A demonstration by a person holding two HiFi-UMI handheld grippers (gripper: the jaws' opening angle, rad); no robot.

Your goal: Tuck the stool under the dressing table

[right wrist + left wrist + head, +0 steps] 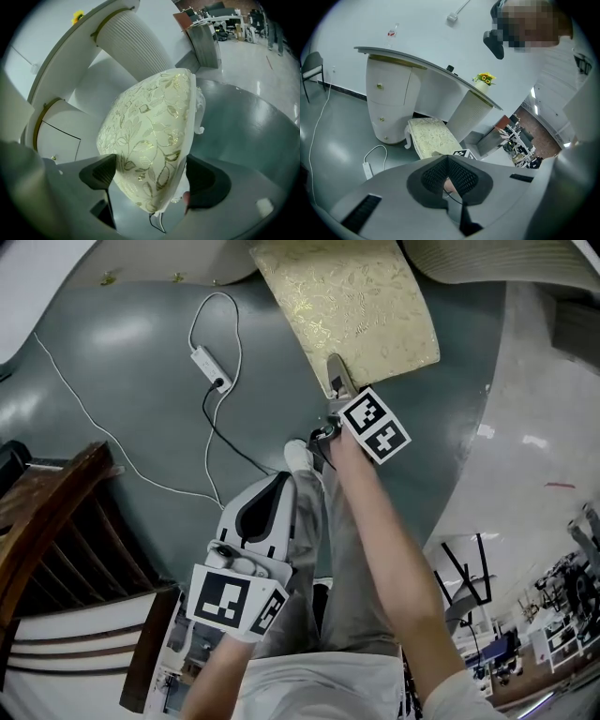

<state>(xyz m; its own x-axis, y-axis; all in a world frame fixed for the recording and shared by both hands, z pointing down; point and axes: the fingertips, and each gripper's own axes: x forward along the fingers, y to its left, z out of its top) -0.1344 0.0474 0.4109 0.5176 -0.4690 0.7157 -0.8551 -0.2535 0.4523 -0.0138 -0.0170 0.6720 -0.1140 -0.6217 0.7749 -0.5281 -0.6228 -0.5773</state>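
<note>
The stool [347, 310] has a cream cushion with a gold leaf pattern and white legs. It stands on the grey floor in front of the white curved dressing table [389, 93], partly under its top. My right gripper [336, 381] reaches forward to the stool's near edge. In the right gripper view the cushion's corner [150, 131] fills the gap between the two dark pads, and my right gripper [152, 180] is shut on it. My left gripper [277, 479] hangs back near the person's leg. Its jaws [449, 180] are shut with nothing in them. The stool [433, 136] lies ahead of it.
A white power strip [211, 367] with white and black cables lies on the floor left of the stool. A dark wooden chair [56, 512] stands at the near left. The table's ribbed white column [136, 42] rises beside the stool. Yellow flowers [483, 78] sit on the tabletop.
</note>
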